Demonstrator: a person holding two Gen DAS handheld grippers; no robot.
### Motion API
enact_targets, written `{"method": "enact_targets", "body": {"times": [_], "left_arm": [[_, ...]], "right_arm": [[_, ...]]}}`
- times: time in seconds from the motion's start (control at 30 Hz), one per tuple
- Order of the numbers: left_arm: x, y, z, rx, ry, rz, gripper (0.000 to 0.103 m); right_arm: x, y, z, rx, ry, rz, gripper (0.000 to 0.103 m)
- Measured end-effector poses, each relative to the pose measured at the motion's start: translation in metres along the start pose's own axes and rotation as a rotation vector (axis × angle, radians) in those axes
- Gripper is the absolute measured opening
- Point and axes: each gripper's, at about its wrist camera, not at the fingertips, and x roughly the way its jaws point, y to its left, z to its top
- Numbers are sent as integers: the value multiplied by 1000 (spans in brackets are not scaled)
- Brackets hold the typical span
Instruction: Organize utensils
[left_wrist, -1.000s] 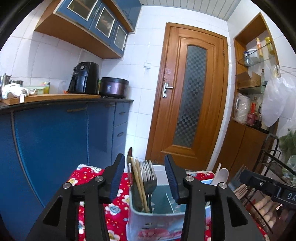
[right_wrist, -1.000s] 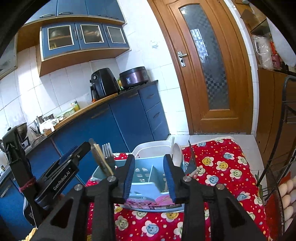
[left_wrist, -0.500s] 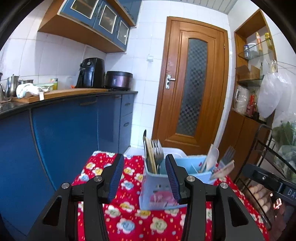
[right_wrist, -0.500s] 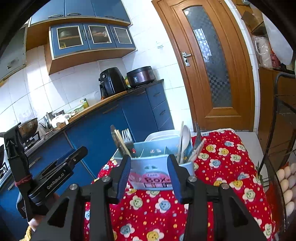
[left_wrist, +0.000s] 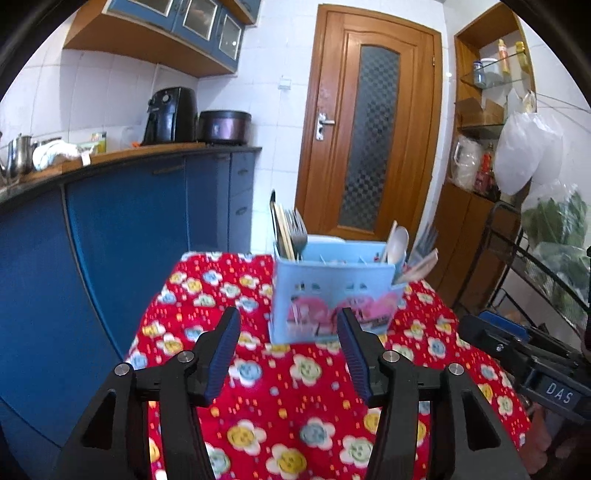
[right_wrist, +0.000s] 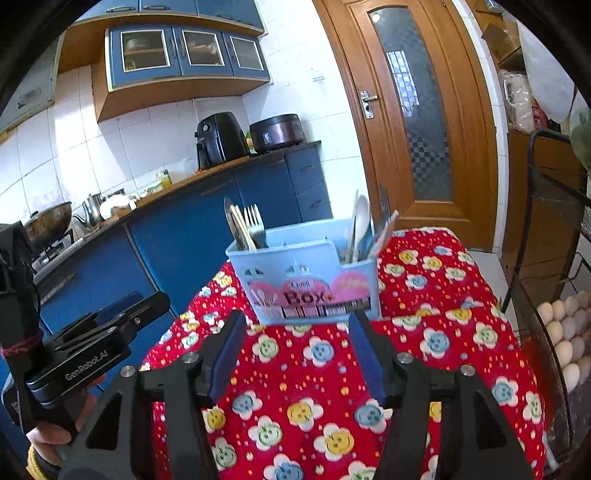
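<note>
Clearly "Box" label on blue caddy (right_wrist: 306, 277); forks (right_wrist: 254, 223) left compartment, spoons (right_wrist: 360, 225) right. Left gripper (left_wrist: 288, 332) and right gripper (right_wrist: 295, 332) fingers apart, holding nothing.

Red floral tablecloth (right_wrist: 424, 354) under blue utensil box (right_wrist: 306, 284)

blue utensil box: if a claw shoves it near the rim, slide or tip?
Probably tips: the blue utensil box stands upright with forks and spoons rising past its rim. It looks like thin plastic, likely light. The red floral cloth may bunch rather than let it slide.
</note>
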Motion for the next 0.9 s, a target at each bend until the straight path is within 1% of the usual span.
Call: {"method": "enact_targets", "body": {"times": [0.13, 0.27, 0.37, 0.47, 0.57, 0.7, 0.9], "left_arm": [[1, 1, -14, -9, 21, -1, 60], [10, 0, -31, 10, 56, 39, 60], [22, 3, -41, -9, 94, 39, 60], [32, 5, -53, -20, 116, 43, 60], [39, 6, -65, -6, 125, 64, 60], [47, 8, -76, -27, 137, 54, 60], [52, 5, -88, -26, 124, 61, 60]], "right_arm": [[2, -3, -16, -5, 21, -29, 67], [7, -5, -37, -12, 47, -90, 75], [12, -7, -50, -27, 64, -125, 76], [16, -11, -58, -24, 73, -136, 78], [19, -14, -65, -27, 71, -147, 81], [25, -16, -74, -48, 59, -180, 86], [31, -19, -85, -73, 49, -228, 88]]}}
